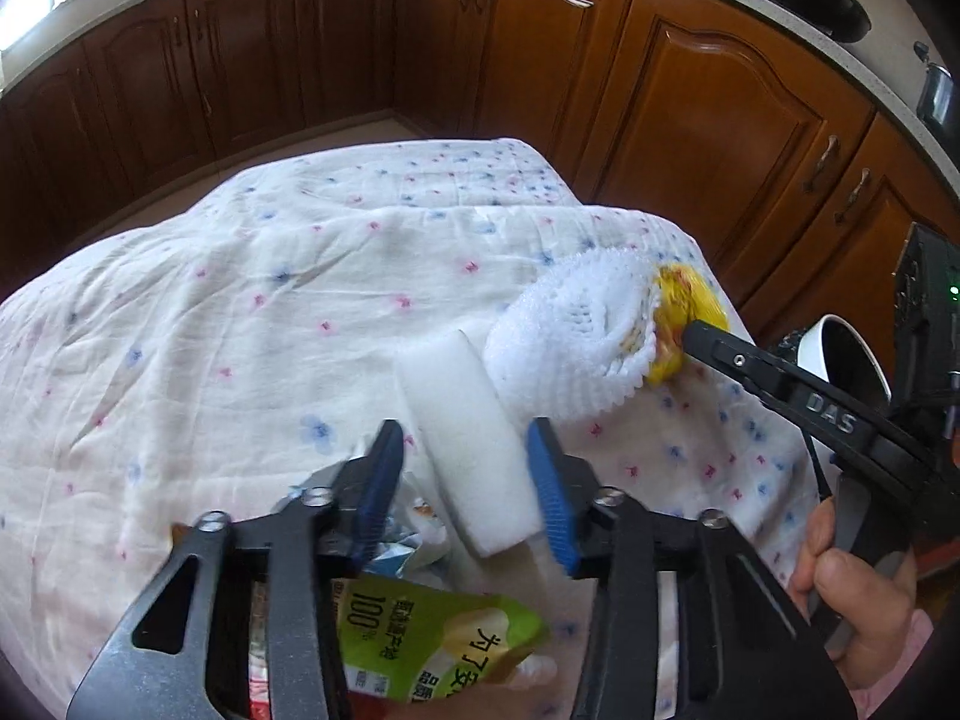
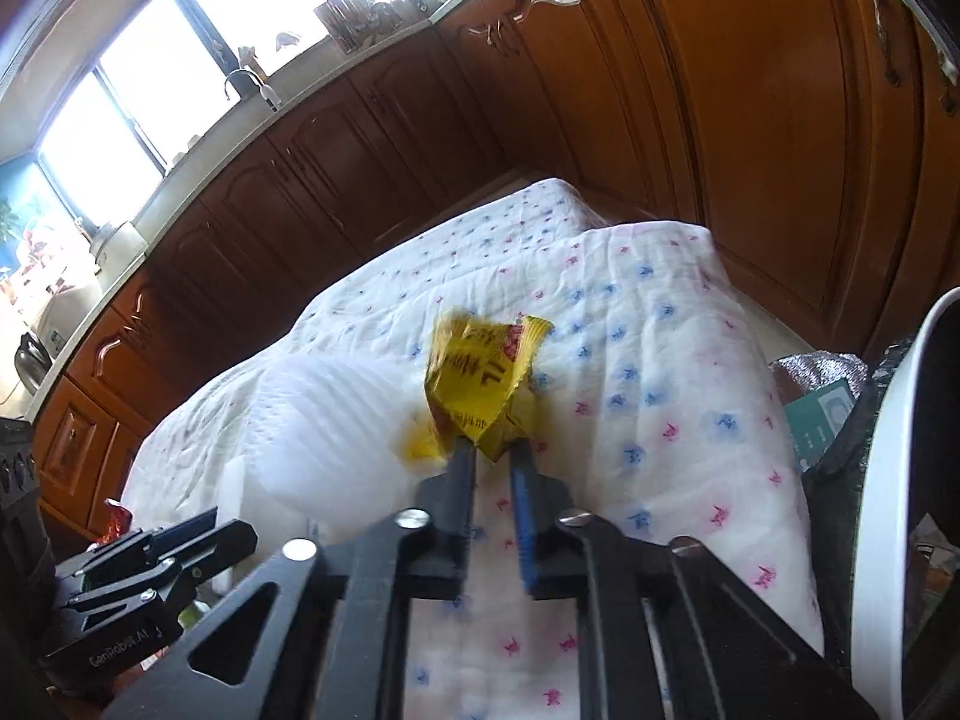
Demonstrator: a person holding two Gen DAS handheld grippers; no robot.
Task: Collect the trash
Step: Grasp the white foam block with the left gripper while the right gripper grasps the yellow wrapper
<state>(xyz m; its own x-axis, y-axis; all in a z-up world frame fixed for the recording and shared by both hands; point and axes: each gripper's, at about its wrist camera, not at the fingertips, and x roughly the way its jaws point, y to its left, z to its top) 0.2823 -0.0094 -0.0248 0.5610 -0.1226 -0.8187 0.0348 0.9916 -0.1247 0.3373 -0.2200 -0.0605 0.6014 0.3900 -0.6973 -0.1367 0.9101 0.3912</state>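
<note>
My right gripper [image 2: 489,450] is shut on a crumpled yellow wrapper [image 2: 480,378] and holds it just above the flowered cloth [image 2: 660,360]. In the left wrist view the same wrapper [image 1: 684,306] sits at the right gripper's tip [image 1: 690,333], next to a white foam fruit net [image 1: 570,330]. My left gripper [image 1: 468,456] is open, its blue-padded fingers either side of a white foam block [image 1: 474,438] without pressing it. A green snack packet [image 1: 432,636] and other crumpled wrappers [image 1: 414,534] lie under the left gripper.
A white bin with a dark liner [image 2: 900,480] stands at the right, also in the left wrist view [image 1: 840,354]. Brown kitchen cabinets [image 1: 690,108] surround the cloth-covered table [image 1: 180,330]. A person's hand [image 1: 852,588] holds the right gripper.
</note>
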